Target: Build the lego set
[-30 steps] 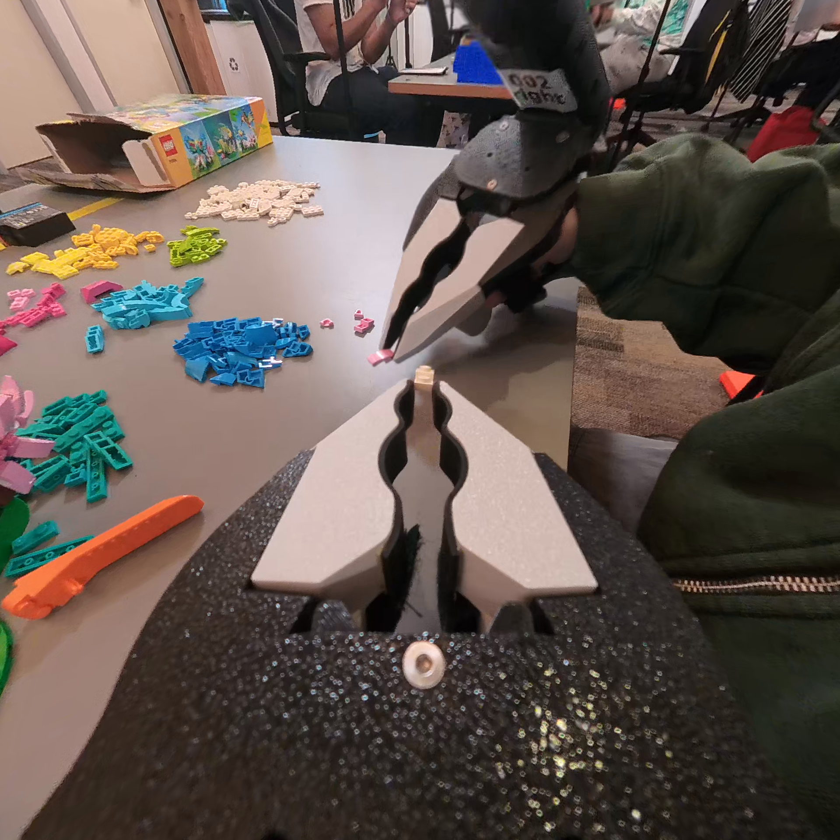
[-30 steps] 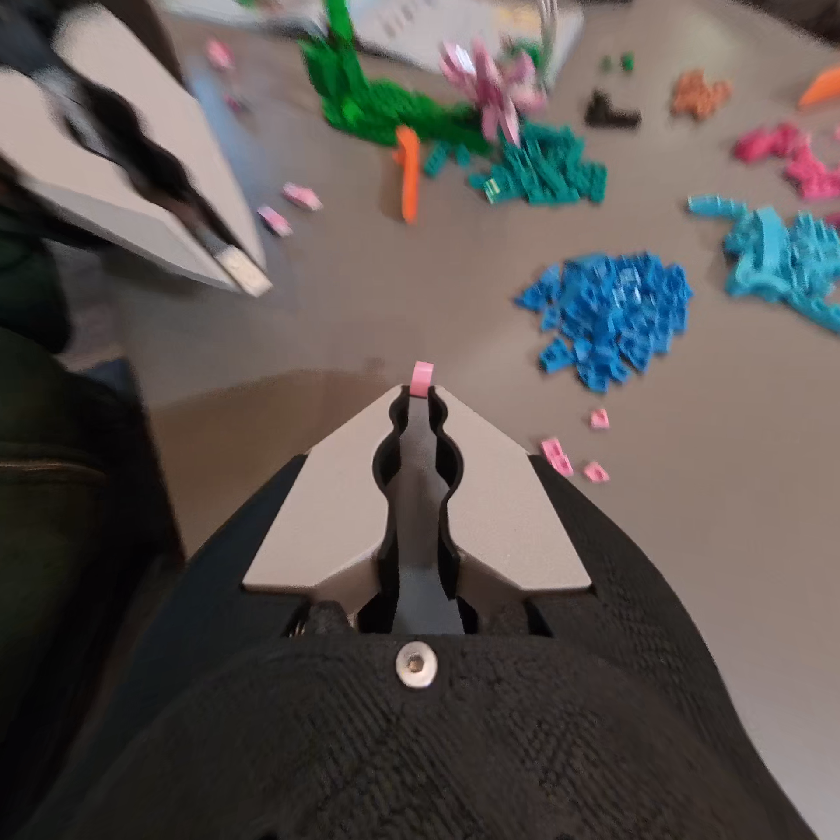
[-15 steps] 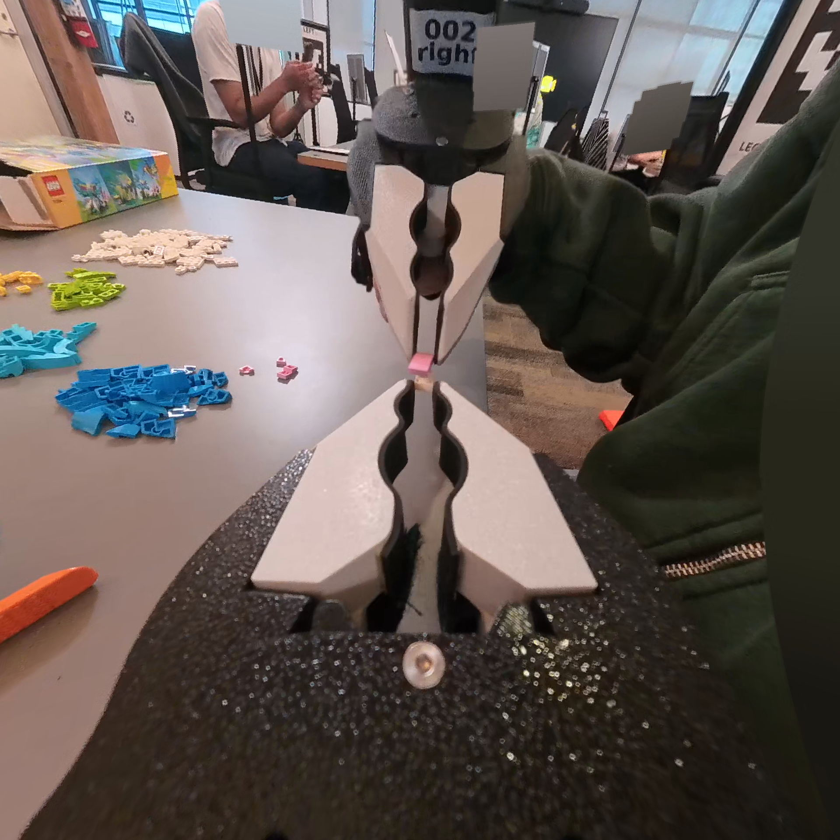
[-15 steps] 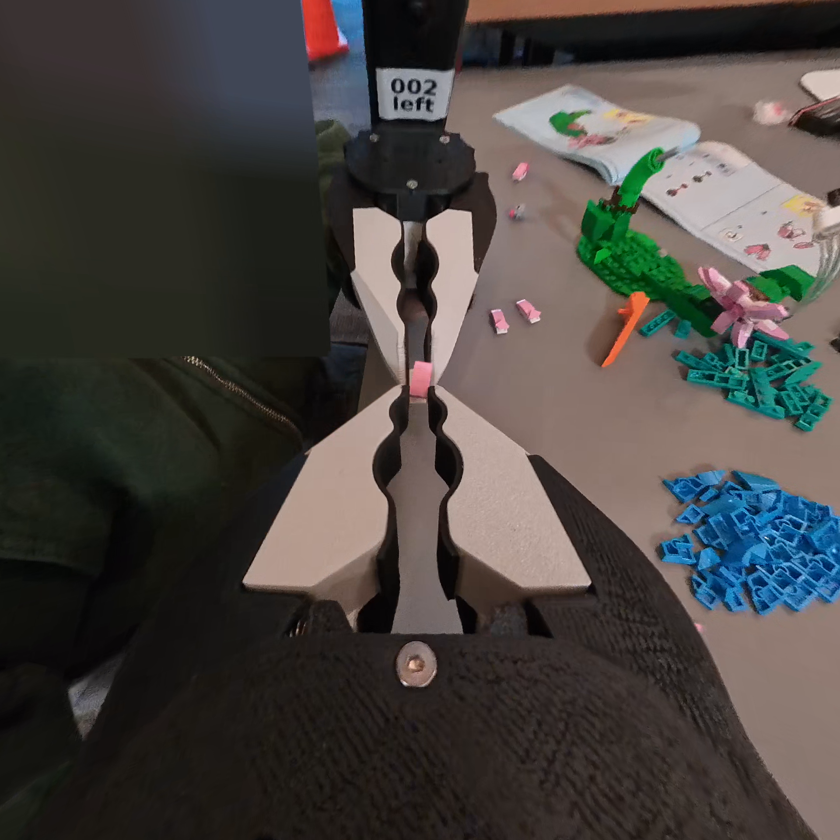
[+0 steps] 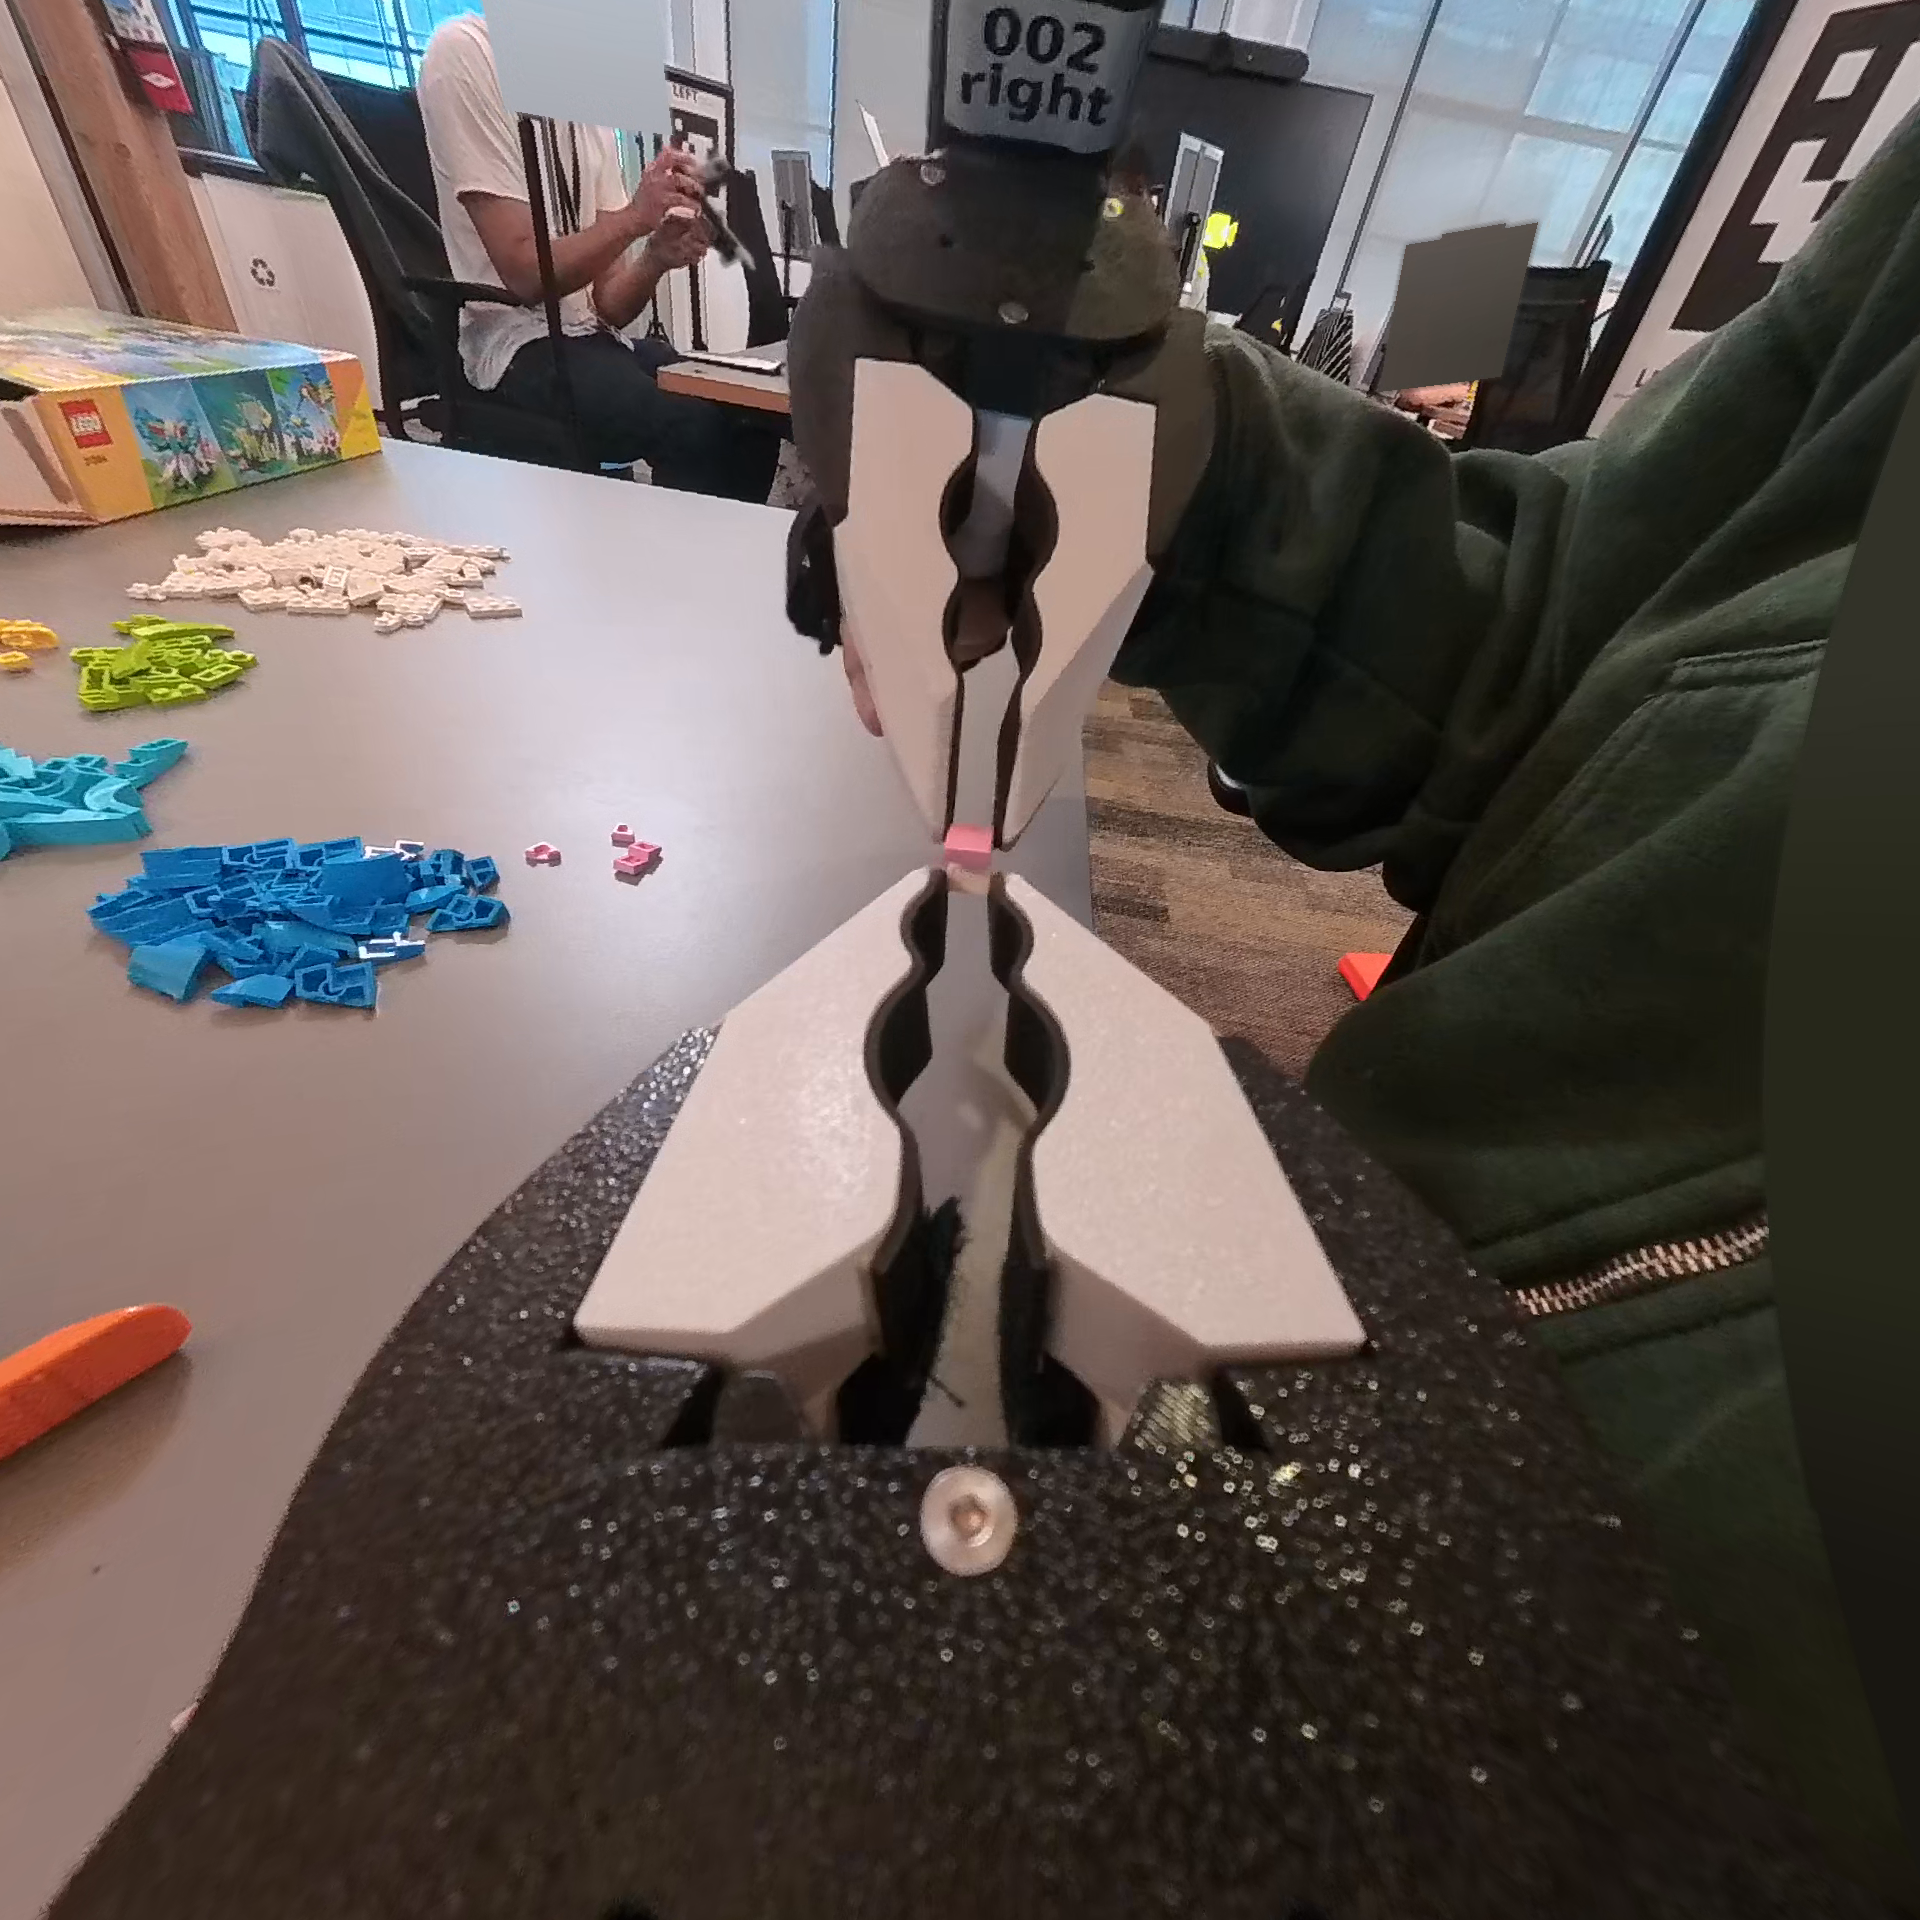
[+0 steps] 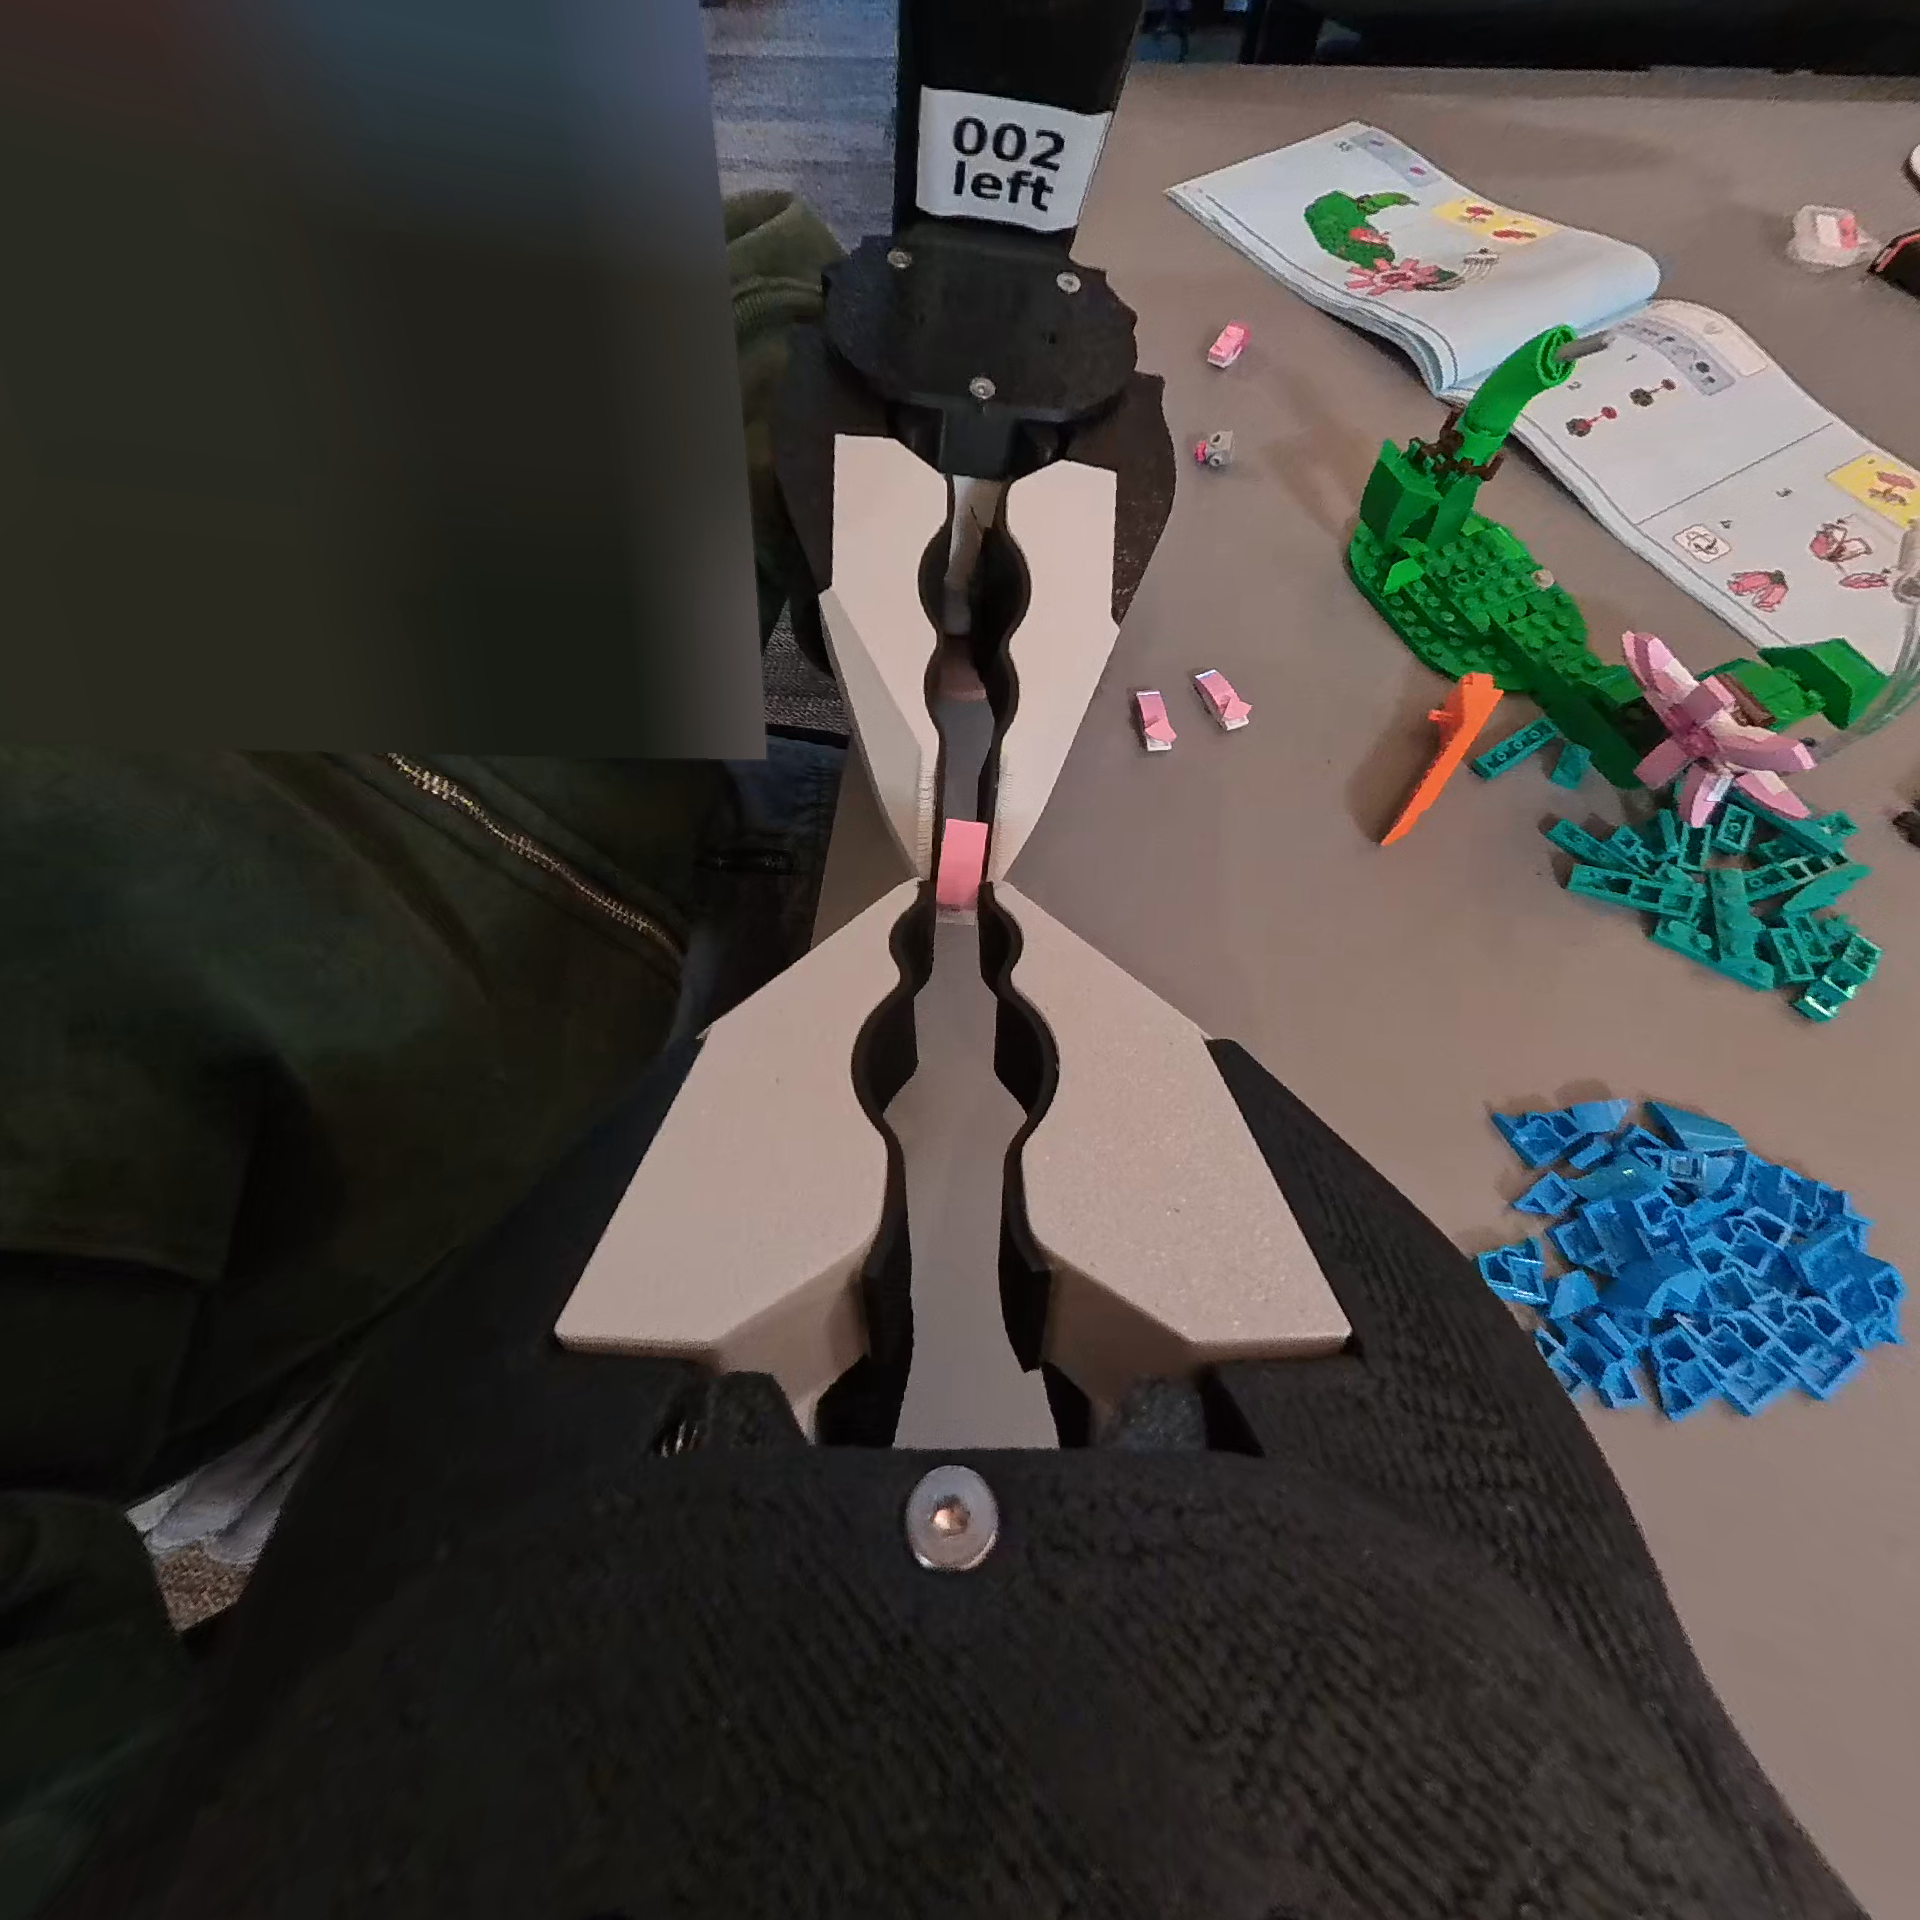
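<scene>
My left gripper point(image 5: 966, 883) is shut on a small tan piece point(image 5: 971, 881) held at its tips. My right gripper point(image 6: 956, 902) is shut on a small pink piece point(image 6: 958, 862). The two grippers face each other tip to tip above the table's edge. In the left wrist view the right gripper point(image 5: 971, 826) points down from above, and its pink piece point(image 5: 966, 844) touches the tan piece. In the right wrist view the left gripper point(image 6: 961, 831) sits just behind the pink piece, which hides the tan piece.
On the grey table point(image 5: 520, 1091) lie blue point(image 5: 301, 925), white point(image 5: 332, 577), lime point(image 5: 156, 665) and teal point(image 6: 1725, 904) piles, an orange tool point(image 5: 83, 1361), a set box point(image 5: 187, 416), a green build with a pink flower point(image 6: 1507, 623) and an open booklet point(image 6: 1507, 281). A green sleeve point(image 5: 1455, 675) is on the right. Both grippers' tips are close together, under 4 cm apart.
The two grippers swung from angled and apart to facing tip to tip. The pink piece came against the tan piece. Over the last half second they barely moved.
</scene>
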Motion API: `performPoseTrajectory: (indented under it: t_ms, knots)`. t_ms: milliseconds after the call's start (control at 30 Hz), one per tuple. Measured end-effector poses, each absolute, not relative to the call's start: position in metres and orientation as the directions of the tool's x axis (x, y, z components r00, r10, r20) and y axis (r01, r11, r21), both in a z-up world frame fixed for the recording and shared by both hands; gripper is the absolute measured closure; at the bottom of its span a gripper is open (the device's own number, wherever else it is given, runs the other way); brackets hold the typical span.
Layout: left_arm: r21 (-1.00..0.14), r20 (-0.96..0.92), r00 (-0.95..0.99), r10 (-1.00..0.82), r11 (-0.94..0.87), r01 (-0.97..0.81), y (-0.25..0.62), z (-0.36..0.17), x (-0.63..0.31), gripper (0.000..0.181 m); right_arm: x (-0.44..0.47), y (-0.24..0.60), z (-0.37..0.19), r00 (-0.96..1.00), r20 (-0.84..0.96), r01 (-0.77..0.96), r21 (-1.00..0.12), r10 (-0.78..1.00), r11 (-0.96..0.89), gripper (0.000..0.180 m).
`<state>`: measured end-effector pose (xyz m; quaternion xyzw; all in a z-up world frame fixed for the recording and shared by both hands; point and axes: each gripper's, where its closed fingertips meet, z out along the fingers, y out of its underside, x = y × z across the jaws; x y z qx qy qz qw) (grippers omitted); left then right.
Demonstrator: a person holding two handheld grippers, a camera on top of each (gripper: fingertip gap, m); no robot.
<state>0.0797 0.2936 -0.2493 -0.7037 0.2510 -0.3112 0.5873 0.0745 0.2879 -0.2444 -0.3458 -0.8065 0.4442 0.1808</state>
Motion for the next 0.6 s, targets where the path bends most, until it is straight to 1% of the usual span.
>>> performPoseTrajectory:
  t_ms: [600]
  knots:
    - [-0.983, 0.147, 0.679, -0.719, -0.184, 0.018, 0.2938, -0.2489, 0.0792, 0.175, 0.0742, 0.2930, -0.2446, -0.674, -0.001, 0.399, -0.842, 0.739, 0.362, 0.173]
